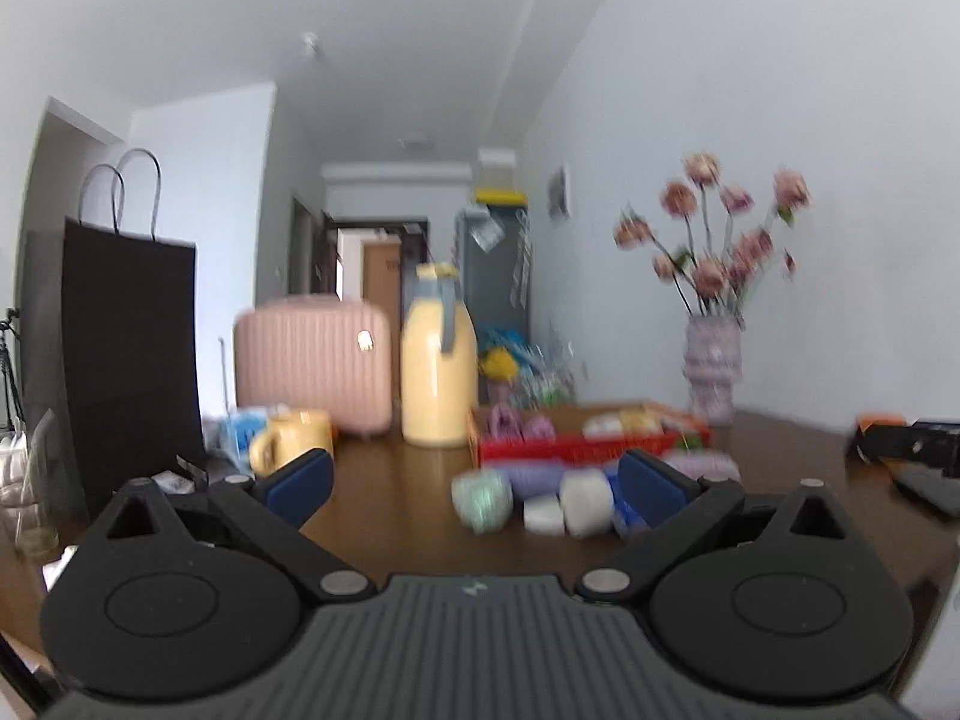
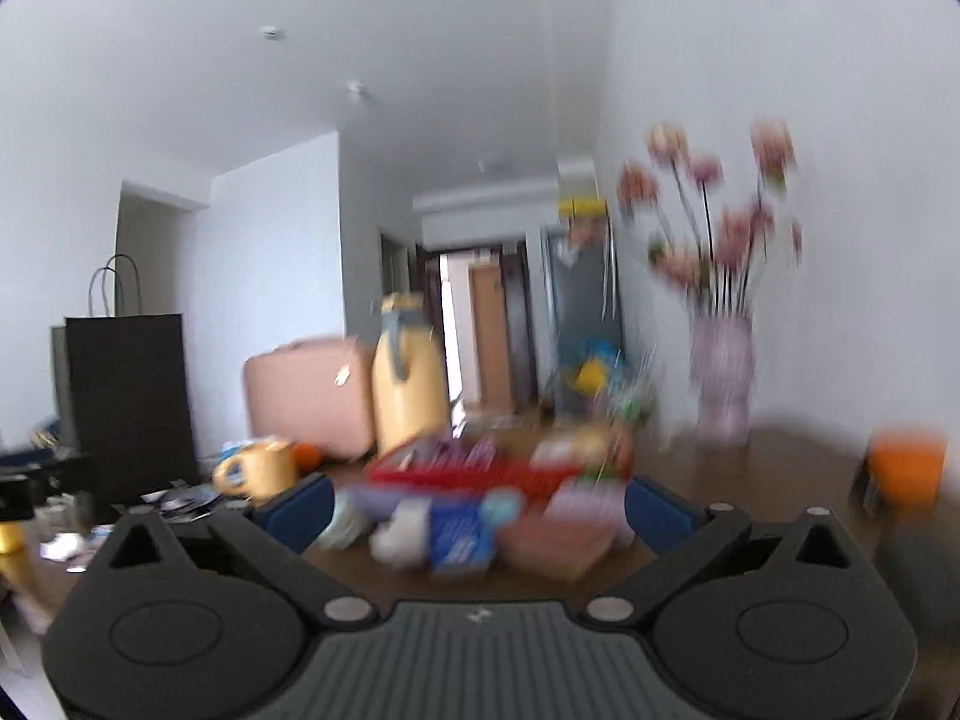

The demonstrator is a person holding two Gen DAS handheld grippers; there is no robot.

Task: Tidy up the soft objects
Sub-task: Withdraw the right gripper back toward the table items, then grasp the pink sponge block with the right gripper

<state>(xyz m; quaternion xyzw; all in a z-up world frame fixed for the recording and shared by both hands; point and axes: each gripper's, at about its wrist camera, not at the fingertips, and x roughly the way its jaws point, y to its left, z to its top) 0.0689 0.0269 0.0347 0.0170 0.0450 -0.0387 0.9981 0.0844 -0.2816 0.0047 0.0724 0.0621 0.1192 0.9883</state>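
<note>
Two black grippers with blue pads, both spread wide and gripping nothing: left gripper (image 1: 474,483), right gripper (image 2: 477,507). Just ahead of the left gripper, low on the dark brown wooden worktop (image 1: 390,516), a loose cluster of soft yarn balls: pale green ball (image 1: 483,498), white ball (image 1: 585,501), lilac ball (image 1: 534,477). Behind them a shallow red plastic basket (image 1: 576,450) holding more yarn. Further back, left of centre, a tall yellow jug (image 1: 438,360) and yellow mug (image 1: 291,441); far right, a lilac vase of pink flowers (image 1: 711,369). Right view too blurred for detail.
</note>
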